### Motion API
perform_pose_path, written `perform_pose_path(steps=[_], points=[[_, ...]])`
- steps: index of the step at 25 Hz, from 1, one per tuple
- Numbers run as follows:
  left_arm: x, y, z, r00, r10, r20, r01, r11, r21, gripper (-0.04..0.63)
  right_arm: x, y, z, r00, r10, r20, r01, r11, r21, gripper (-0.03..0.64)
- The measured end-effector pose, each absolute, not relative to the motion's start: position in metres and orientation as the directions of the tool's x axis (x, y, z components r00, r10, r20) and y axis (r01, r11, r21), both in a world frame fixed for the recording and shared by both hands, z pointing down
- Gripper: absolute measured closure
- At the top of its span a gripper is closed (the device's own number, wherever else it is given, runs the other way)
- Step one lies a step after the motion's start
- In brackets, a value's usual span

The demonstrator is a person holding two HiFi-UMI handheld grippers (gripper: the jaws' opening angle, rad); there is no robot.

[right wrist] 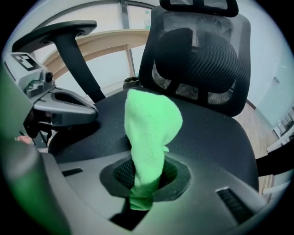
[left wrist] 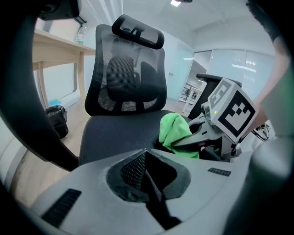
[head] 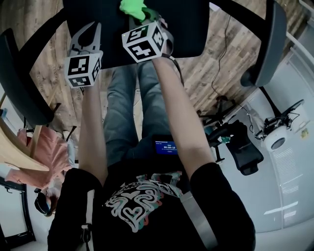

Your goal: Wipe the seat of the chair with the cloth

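Observation:
The black chair seat (head: 186, 24) lies at the top of the head view and fills the middle of both gripper views (left wrist: 119, 131) (right wrist: 211, 133). My right gripper (right wrist: 147, 160) is shut on a bright green cloth (right wrist: 149, 124), which stands up bunched from its jaws above the seat's front part. In the head view the cloth (head: 132, 7) shows just past the right gripper (head: 142, 19). My left gripper (left wrist: 146, 151) is shut with nothing in it and hovers over the seat's front left (head: 95, 24), beside the right gripper (left wrist: 202, 135).
The chair's mesh backrest (left wrist: 126, 78) and headrest rise behind the seat. Armrests flank the seat at left (head: 19, 83) and right (head: 270, 44). A wooden desk (left wrist: 55, 46) and a dark bin (left wrist: 56, 117) stand at the left. Another black chair (head: 243, 147) is on the floor at right.

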State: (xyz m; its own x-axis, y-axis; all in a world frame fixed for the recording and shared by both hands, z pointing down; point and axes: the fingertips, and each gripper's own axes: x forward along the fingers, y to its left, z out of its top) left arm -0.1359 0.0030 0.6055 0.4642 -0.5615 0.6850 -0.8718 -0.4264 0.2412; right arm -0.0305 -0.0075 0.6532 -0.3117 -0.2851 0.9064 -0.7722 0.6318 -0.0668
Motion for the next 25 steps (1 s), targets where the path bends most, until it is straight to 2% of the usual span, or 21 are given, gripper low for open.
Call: perform_pose_path(steps=[8,21,25], points=[[-0.139,-0.002,0.602,0.466,-0.562,0.683,-0.868,-0.441,0.229,0.595,-0.068,0.002,0.652,-0.377,-0.247,0.892,-0.725,0.679,-0.118,0.558],[-0.134,-0.008,0.601,0.484,-0.551,0.680,-0.854,-0.466,0.230,0.595,-0.067,-0.001,0.652,-0.381,-0.255,0.889,-0.723,0.681,-0.114,0.558],[-0.133,-0.010,0.598,0.485,-0.554,0.676,-0.854,-0.466,0.231,0.595,-0.064,-0.005,0.642,-0.418,-0.276,0.865,-0.734,0.663,-0.143,0.558]])
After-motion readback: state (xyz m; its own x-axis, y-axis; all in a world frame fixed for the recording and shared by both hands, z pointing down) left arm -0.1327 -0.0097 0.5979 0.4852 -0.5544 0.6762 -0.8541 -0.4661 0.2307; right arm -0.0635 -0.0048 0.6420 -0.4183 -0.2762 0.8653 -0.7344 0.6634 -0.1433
